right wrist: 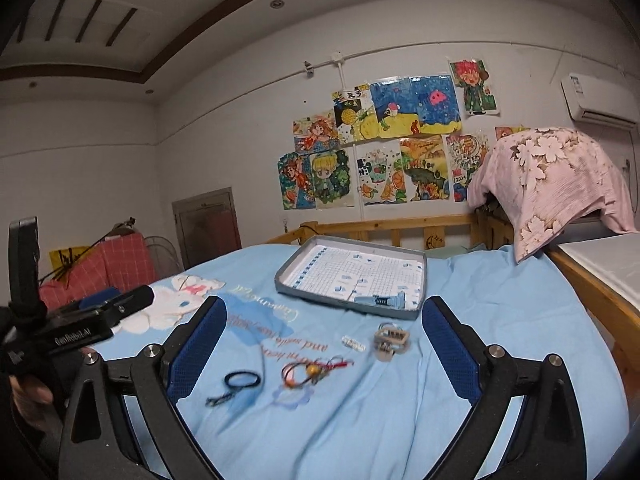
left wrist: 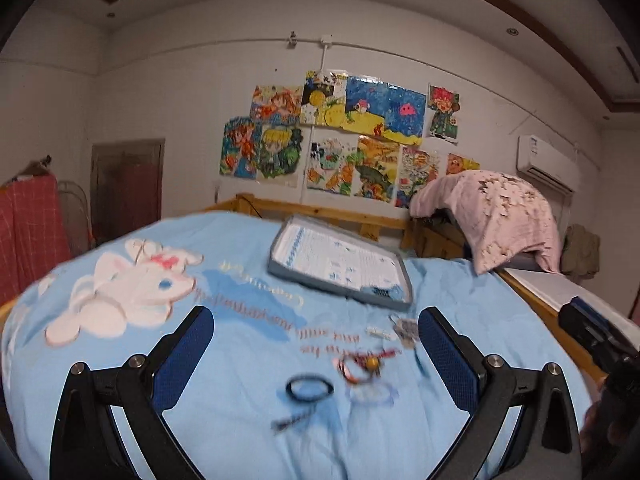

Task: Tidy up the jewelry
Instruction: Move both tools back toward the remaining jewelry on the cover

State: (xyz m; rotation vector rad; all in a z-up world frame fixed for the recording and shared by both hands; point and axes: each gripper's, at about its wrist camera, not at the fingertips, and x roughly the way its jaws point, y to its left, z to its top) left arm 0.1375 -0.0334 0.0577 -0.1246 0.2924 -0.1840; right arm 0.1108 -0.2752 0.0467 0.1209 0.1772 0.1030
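both tongs are spread wide and hold nothing. the left tongs (left wrist: 316, 344) and the right tongs (right wrist: 322, 334) hover above the blue bed cover (right wrist: 500, 340), clear of every item.

location of task items, relative to the tongs:
- grey tray (right wrist: 418, 300): beyond the fingertips of both tongs, resting on the bed cover. its lined floor looks bare except for a small blue piece (right wrist: 384, 301) at the near edge; the type of this piece cannot be told.
- black ring-shaped band (right wrist: 242, 380): between the fingers of the right tongs, nearer the left finger.
- dark chain-like strand (right wrist: 222, 398): just on the near side of the black band.
- red cord bracelet with a yellow bead (right wrist: 314, 370): between the fingers, near the centre line.
- small white clip (right wrist: 354, 342): ahead of the bracelet, toward the tray.
- beige clasp-like pieces (right wrist: 390, 340): nearer the right finger, just short of the tray.

task status, as a judgement: the work appears to be at its start. all loose jewelry lies on the bed cover, outside the tray. remaining: pick up each item and place it in the tray.
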